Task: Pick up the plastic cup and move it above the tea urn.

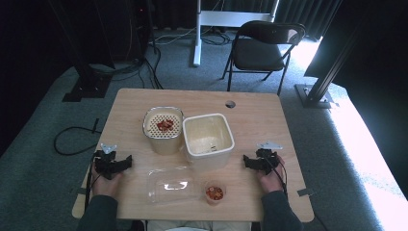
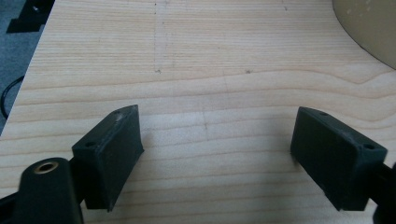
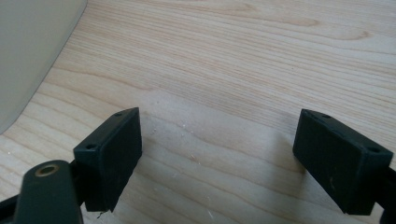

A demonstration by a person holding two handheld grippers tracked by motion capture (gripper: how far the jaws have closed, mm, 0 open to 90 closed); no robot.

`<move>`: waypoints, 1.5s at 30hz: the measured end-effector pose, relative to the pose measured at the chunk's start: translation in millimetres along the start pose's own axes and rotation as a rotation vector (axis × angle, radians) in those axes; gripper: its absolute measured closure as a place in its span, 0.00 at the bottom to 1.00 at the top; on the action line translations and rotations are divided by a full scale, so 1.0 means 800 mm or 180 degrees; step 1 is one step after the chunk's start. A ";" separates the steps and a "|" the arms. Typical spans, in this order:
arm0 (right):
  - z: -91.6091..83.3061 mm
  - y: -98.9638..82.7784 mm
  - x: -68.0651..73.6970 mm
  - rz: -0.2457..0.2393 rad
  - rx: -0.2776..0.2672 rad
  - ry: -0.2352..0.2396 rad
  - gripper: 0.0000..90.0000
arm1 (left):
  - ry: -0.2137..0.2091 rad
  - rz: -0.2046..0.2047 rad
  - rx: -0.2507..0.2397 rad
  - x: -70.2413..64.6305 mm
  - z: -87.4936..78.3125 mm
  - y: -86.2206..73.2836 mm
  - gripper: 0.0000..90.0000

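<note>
Both grippers rest wide open and empty on the wooden table (image 1: 260, 103): left gripper (image 1: 126, 161) at the left edge, right gripper (image 1: 247, 161) at the right. The square white tub (image 1: 208, 138) lies just left of the right gripper, the perforated strainer (image 1: 163, 129) (holding red pieces) nearer the left. Grey carpet and a folding chair (image 1: 263, 45) lie beyond.

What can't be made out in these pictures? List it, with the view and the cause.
- Red pieces on the perforated insert of the round cream container, high view: too small to identify.
- Contents of the small clear plastic cup, high view: red bits, too small to name.
- Clear plastic clamshell box, high view: glare hides whether anything is inside.
- Square white tub, right gripper view: cut off by the left edge.
</note>
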State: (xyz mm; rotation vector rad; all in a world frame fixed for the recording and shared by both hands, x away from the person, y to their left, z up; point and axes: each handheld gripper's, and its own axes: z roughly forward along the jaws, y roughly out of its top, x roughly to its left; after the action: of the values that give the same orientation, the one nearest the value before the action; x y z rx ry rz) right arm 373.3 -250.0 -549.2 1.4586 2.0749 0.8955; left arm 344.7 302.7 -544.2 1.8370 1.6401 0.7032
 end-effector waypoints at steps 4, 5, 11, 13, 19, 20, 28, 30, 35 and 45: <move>-0.001 -0.001 -0.001 -0.0001 -0.0003 0.0007 0.17 | -0.0056 0.0053 0.0014 0.002 -0.001 0.000 0.23; -0.001 -0.001 -0.001 -0.0001 -0.0002 0.0007 0.17 | -0.0080 0.0082 0.0025 0.002 -0.001 0.000 0.22; -0.001 -0.001 -0.001 0.0000 -0.0002 0.0003 0.17 | -0.0119 0.0113 0.0038 0.004 -0.002 0.000 0.24; -0.001 -0.001 -0.002 -0.0001 -0.0001 0.0004 0.17 | -0.0138 0.0132 0.0052 0.007 -0.004 0.000 0.28; -0.001 -0.001 -0.002 -0.0001 -0.0002 0.0005 0.17 | -0.0250 0.0243 0.0061 0.013 -0.005 0.000 0.28; -0.001 -0.002 -0.002 -0.0006 -0.0002 0.0009 0.17 | -0.0255 0.0253 0.0072 0.014 -0.005 0.001 0.28; -0.002 -0.002 -0.002 -0.0013 -0.0002 0.0016 0.17 | -0.0382 0.0133 0.0128 0.018 -0.016 0.002 0.44; -0.002 -0.002 -0.002 -0.0013 -0.0002 0.0016 0.17 | -0.0422 0.0166 0.0132 0.015 -0.020 0.004 0.44; -0.002 -0.002 -0.002 -0.0013 -0.0001 0.0016 0.17 | -0.0525 0.0345 0.0055 0.002 -0.037 0.006 0.45; -0.002 -0.002 -0.002 -0.0014 -0.0002 0.0016 0.17 | -0.0880 0.0561 -0.0141 -0.024 -0.081 0.017 0.46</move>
State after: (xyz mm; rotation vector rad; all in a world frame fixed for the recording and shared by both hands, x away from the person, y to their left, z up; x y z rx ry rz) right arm 372.2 -252.2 -549.3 1.4525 2.0802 0.8990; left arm 305.7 286.6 -489.6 1.9643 1.2890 0.5250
